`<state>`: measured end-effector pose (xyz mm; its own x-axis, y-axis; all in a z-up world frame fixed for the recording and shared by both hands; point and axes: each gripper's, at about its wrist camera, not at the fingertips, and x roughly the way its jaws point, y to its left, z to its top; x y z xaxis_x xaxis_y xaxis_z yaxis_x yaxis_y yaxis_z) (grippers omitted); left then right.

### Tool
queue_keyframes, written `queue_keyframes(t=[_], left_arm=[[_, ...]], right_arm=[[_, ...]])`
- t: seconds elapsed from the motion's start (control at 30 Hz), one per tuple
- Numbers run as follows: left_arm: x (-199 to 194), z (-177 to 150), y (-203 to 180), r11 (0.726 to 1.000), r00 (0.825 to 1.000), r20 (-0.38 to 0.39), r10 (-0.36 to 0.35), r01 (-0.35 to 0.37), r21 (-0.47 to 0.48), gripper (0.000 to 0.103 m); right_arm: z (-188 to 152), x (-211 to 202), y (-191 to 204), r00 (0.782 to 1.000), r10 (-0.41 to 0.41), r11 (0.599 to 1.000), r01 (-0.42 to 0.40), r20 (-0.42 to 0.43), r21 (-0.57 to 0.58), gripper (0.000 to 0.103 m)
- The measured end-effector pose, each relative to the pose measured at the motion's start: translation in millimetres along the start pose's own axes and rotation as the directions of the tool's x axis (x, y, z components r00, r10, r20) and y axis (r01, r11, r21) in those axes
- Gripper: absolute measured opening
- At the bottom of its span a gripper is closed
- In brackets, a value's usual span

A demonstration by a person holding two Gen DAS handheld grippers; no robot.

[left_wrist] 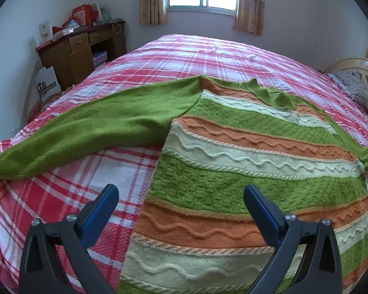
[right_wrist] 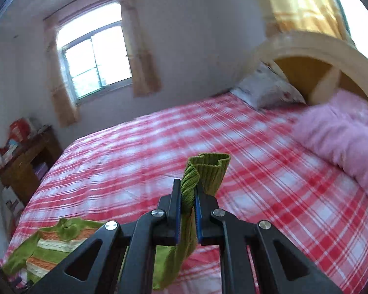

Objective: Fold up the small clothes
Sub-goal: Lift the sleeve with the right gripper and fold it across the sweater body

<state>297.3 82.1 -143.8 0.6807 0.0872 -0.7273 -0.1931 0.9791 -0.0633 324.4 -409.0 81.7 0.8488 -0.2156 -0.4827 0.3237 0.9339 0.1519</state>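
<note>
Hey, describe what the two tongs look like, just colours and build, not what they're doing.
Both look alike. The left tongs and right tongs have black plastic frames with triangular cut-outs, silver round screws at the joints, and blue pads lining the fingers. No cables, markings or sleeves show.

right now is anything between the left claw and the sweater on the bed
Nothing visible. The open left claw hovers right over the striped sweater, which lies spread on the plaid bed. The right claw already grips its green sleeve cuff.

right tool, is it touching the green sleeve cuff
Touching. The right wrist view shows the right tool shut on the green sleeve cuff, with the knit pinched between both fingers.
</note>
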Motion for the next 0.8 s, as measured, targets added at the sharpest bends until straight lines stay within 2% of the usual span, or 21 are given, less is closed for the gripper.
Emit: queue_keyframes(t=[0.2, 0.43, 0.63, 0.8], left_arm=[[7.2, -9.7, 2.9, 1.0, 0.999, -0.017, -0.029, 0.028, -0.012, 0.103], [8.2, -10.8, 9.0, 0.998, 0.999, -0.01, -0.046, 0.045, -0.049, 0.103], [7.5, -11.5, 12.6, 0.996, 0.998, 0.0, -0.056, 0.056, -0.073, 0.103], [8.8, -11.6, 9.1, 0.997, 0.998, -0.003, -0.056, 0.056, -0.046, 0.103]], right_arm=[[18.9, -9.3, 78.2, 0.996, 0.092, 0.989, -0.088, 0.023, -0.122, 0.009], [24.5, -18.0, 165.5, 0.982, 0.19, 0.954, -0.181, 0.015, -0.241, 0.009], [7.8, -13.4, 228.2, 0.961, 0.276, 0.911, -0.272, -0.033, -0.312, 0.009], [-21.1, -2.3, 277.0, 0.94, 0.329, 0.87, -0.339, -0.09, -0.357, 0.009]])
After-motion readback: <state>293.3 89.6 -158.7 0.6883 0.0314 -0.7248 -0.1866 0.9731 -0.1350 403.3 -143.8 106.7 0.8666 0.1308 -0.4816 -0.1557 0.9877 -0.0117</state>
